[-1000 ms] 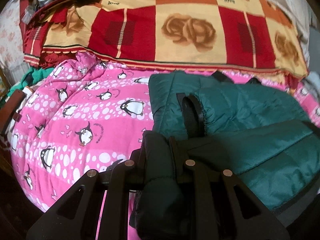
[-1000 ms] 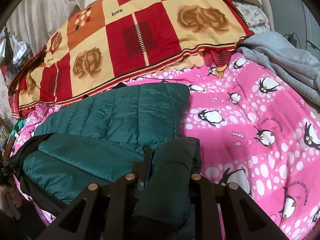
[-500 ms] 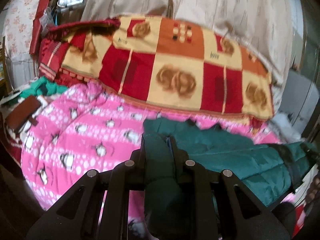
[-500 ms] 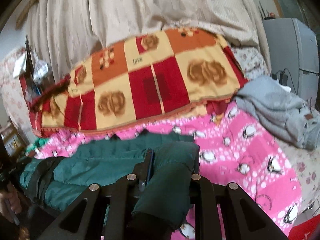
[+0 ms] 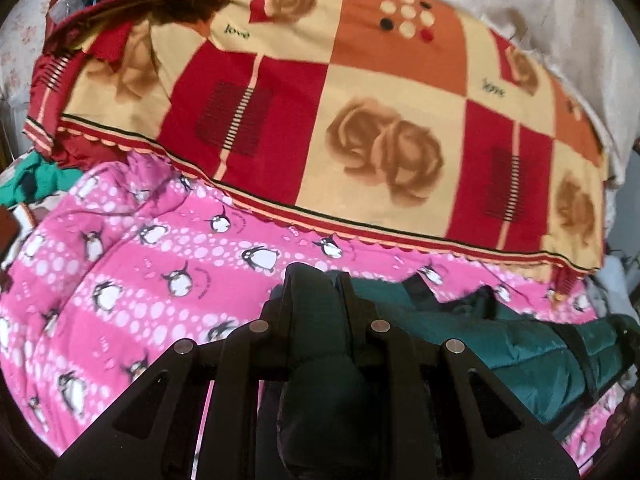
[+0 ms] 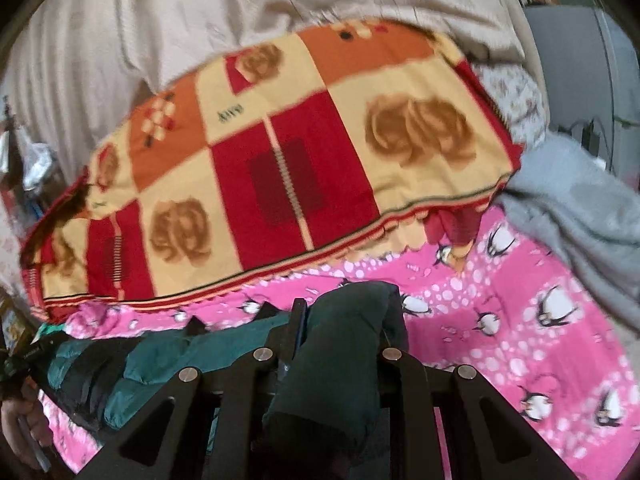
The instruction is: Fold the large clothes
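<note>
A dark green quilted jacket [image 5: 532, 352] lies on the pink penguin-print bedsheet [image 5: 132, 280]. My left gripper [image 5: 316, 292] is shut on a bunched edge of the jacket; the cloth fills the gap between its fingers and stretches off to the right. My right gripper [image 6: 346, 312] is shut on another bunched part of the jacket [image 6: 160, 364], which stretches off to the left over the pink sheet [image 6: 520, 320]. Both grips hold the jacket lifted a little over the bed.
A red, orange and cream rose-patterned blanket [image 5: 360, 120] lies folded across the back of the bed, also in the right wrist view [image 6: 280, 168]. A grey garment [image 6: 580, 200] lies at the right. A beige curtain [image 6: 200, 20] hangs behind. A hand [image 6: 24, 428] shows at lower left.
Both grippers have lifted and pulled the jacket toward me, still shut on it. The jacket, earlier spread flat, now hangs stretched between the two grips, and the views have tipped up and down again.
</note>
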